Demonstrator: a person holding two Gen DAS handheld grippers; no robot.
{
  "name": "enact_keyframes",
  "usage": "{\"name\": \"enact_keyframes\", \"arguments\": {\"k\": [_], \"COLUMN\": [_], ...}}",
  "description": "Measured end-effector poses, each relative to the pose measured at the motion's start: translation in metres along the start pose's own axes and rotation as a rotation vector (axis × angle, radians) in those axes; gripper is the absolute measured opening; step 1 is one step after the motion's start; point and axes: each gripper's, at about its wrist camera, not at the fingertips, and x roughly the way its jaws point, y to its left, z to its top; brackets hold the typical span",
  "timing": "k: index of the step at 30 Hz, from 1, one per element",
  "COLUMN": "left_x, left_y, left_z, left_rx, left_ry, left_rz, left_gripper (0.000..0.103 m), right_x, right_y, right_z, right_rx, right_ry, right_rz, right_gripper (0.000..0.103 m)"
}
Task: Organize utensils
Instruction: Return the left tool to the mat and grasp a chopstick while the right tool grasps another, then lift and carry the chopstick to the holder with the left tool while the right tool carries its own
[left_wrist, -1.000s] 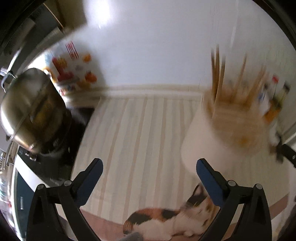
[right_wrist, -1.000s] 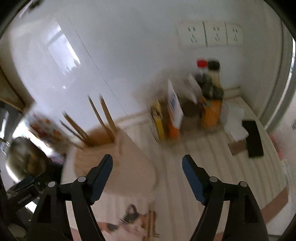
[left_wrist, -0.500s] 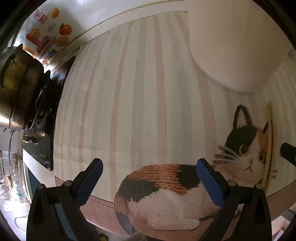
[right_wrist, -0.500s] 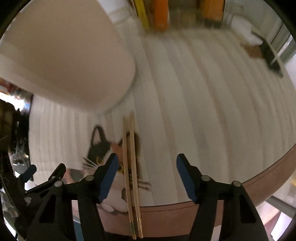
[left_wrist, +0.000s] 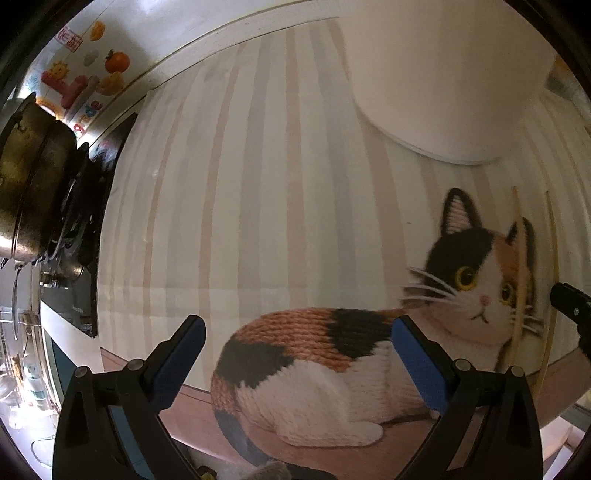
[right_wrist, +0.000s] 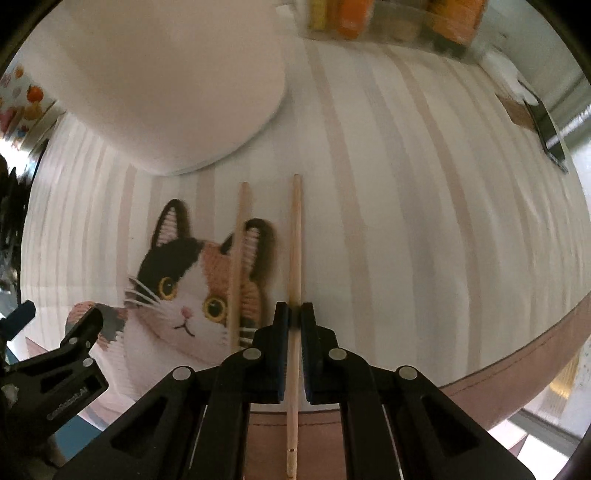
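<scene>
We have our right gripper (right_wrist: 294, 319) pointing down at the desk (right_wrist: 406, 221), which is covered by a cloth of pale cream and beige stripes with a calico cat picture (right_wrist: 192, 291) woven into it. Its blue-padded jaws are clamped together on a thin light wooden chopstick (right_wrist: 295, 236), which runs between the pads, its front end reaching past the tips and its butt end passing back under the gripper body. A second matching wooden chopstick (right_wrist: 236, 258) lies just to the left of the gripper, roughly parallel to the held one and apart from it, resting across the cat's ear and cheek. Ahead and to the left stands a large white round holder (right_wrist: 177, 85), seen only by its wall and base. Blurred orange and yellow packages (right_wrist: 388, 18) sit far ahead.

Our left gripper (left_wrist: 295, 332) hovers over the cat's body with its jaws spread wide apart and nothing between them. A steel pot (left_wrist: 29, 177) on a black stove (left_wrist: 85, 206) sits far to its left, and both chopsticks show thinly to its right.
</scene>
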Motion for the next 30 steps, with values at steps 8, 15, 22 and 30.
{"name": "enact_keyframes", "arguments": {"k": [8, 15, 22, 30], "left_x": [-0.006, -0.022, -0.017, -0.014], "left_y": [-0.031, -0.087, -0.129, -0.122], "left_z": [0.001, 0.015, 0.019, 0.022], "left_rx": [0.047, 0.137, 0.214, 0.186], "left_ry": [0.000, 0.006, 0.038, 0.033], "left_rz": [-0.036, -0.189, -0.210, -0.221], "left_gripper": [0.103, 0.088, 0.064, 0.005], "right_x": [-0.014, -0.019, -0.013, -0.010], "right_y": [-0.067, -0.122, -0.162, -0.186], "right_z": [-0.006, -0.002, -0.003, 0.004], "right_rx": [0.130, 0.204, 0.223, 0.207], "right_ry": [-0.011, -0.023, 0.014, 0.022], "right_rz": [0.117, 0.011, -0.047, -0.067], "right_gripper": [0.006, 0.006, 0.007, 0.007]}}
